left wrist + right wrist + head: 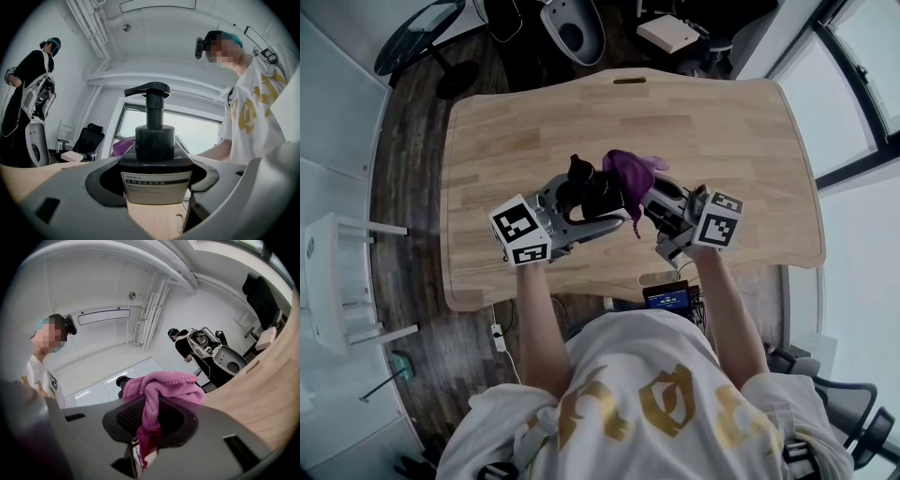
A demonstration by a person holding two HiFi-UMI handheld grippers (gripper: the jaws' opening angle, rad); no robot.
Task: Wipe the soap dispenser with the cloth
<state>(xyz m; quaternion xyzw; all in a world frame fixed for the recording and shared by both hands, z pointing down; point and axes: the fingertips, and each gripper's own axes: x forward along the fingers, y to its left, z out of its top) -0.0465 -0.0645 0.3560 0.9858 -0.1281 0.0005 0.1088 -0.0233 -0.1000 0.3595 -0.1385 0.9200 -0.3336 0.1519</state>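
Left tool is clamped on the black soap dispenser, jaws squeezing its body from both sides, pump upright. Right tool is closed on the purple-pink cloth, with a wad bunched over the jaw tips and a bit dangling below. Both are over the middle of the wooden surface, cloth right beside the dispenser's top. Can't tell if they're actually touching.

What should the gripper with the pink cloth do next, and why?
Probably rub the pink cloth down the soap dispenser's side. The left gripper is shut on the black dispenser, and the right gripper is shut on the cloth, which is bunched close beside it, so a short wipe seems next.
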